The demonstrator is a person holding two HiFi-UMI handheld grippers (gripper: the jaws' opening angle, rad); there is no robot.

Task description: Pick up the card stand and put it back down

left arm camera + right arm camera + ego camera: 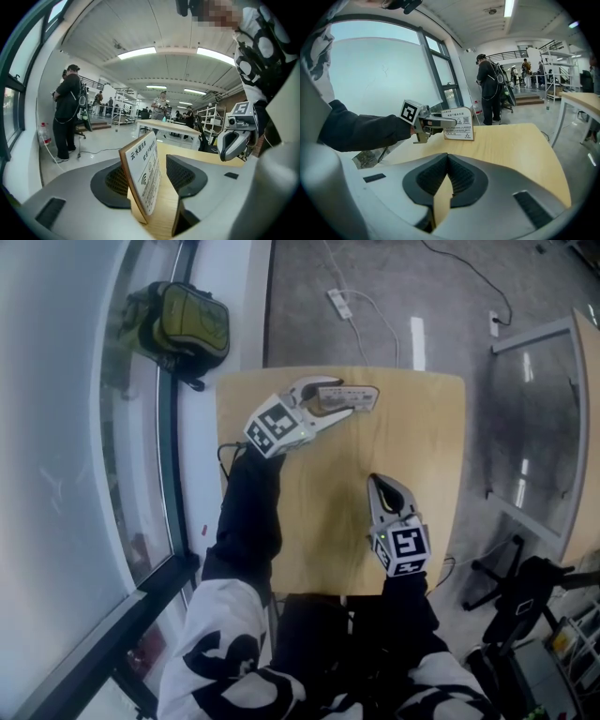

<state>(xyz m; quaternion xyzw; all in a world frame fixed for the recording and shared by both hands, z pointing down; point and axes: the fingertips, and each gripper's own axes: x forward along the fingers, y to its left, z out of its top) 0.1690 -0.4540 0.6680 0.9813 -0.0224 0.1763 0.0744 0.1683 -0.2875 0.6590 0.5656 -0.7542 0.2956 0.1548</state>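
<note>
We see the card stand (143,176) upright at the far side of the wooden surface (412,437), directly between the jaws of the left gripper (342,397). The jaws are spread, pads clear of it, its flat face running along them. The right gripper (380,486), jaws clenched on nothing, sits well apart.

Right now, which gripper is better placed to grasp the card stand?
Left. The left gripper has open jaws straddling the card stand on the table; the right gripper is shut and apart from it.
</note>
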